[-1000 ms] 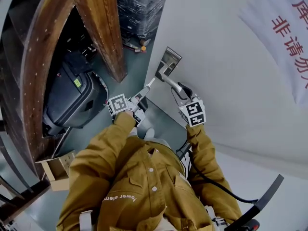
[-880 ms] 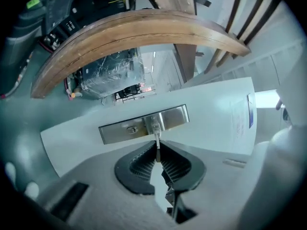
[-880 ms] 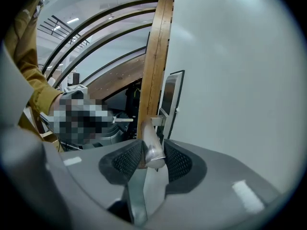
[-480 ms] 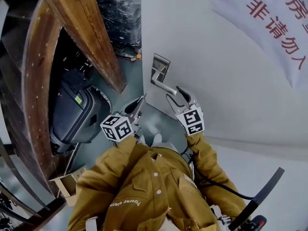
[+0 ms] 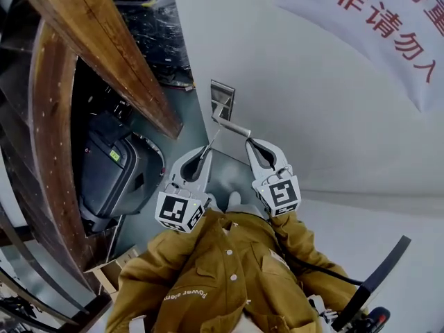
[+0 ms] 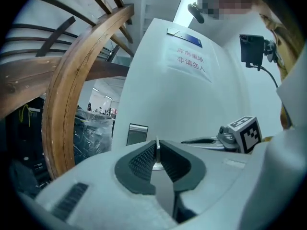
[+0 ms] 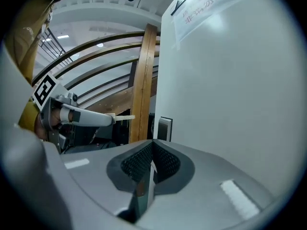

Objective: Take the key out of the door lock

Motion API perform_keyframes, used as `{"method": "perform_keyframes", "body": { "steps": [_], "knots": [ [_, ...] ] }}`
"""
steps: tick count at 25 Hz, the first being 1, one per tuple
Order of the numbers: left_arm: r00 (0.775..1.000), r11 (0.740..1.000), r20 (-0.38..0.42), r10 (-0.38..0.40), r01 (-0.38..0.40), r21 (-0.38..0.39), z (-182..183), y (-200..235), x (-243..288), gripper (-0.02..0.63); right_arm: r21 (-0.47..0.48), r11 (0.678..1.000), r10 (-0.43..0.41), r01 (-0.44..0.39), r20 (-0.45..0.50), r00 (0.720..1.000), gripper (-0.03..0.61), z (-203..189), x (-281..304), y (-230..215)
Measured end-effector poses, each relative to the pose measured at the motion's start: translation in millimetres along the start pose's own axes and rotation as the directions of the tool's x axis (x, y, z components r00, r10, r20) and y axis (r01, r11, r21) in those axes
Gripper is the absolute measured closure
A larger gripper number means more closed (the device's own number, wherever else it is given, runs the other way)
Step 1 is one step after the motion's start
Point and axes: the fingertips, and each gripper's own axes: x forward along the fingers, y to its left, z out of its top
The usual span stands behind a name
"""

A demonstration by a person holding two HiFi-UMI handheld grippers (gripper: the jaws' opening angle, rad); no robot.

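Observation:
My left gripper point(image 5: 207, 150) is shut on the key point(image 5: 214, 139), a thin pale blade that sticks out past its tips and hangs free of the door. The blade shows edge-on between the pads in the left gripper view point(image 6: 157, 150), and as a flat strip in the right gripper view point(image 7: 122, 117). The metal lock plate point(image 5: 222, 99) with its lever handle point(image 5: 234, 127) sits on the white door point(image 5: 312, 116), just beyond both grippers. Just short of the lever's end, my right gripper point(image 5: 250, 143) is shut with nothing in it.
A curved wooden stair rail point(image 5: 104, 54) runs at the left past the door's edge. A black case point(image 5: 114, 172) lies on the floor below it, with a cardboard box point(image 5: 111, 272) nearer me. Plastic-wrapped goods point(image 5: 149, 26) stand behind. A paper sign with red characters point(image 5: 381, 26) hangs on the door.
Both grippers have drawn back from the lock plate and handle. The right gripper has come off the lever and its jaws are together. The left gripper came away with the key.

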Motion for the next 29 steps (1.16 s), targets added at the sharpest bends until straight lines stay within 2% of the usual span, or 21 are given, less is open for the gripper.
{"method": "perform_keyframes", "body": {
  "steps": [15,29],
  "knots": [
    [1.0,0.999,-0.024,-0.001,0.0,-0.04,-14,-11,8,0.592,0.049,0.997,0.052,-0.051,-0.01,0.999,0.574,-8,2,17],
    [1.0,0.999,-0.02,0.0,-0.001,-0.047,-14,-12,11,0.592,0.024,0.998,0.056,-0.056,-0.006,0.998,0.574,-7,4,12]
  ]
}}
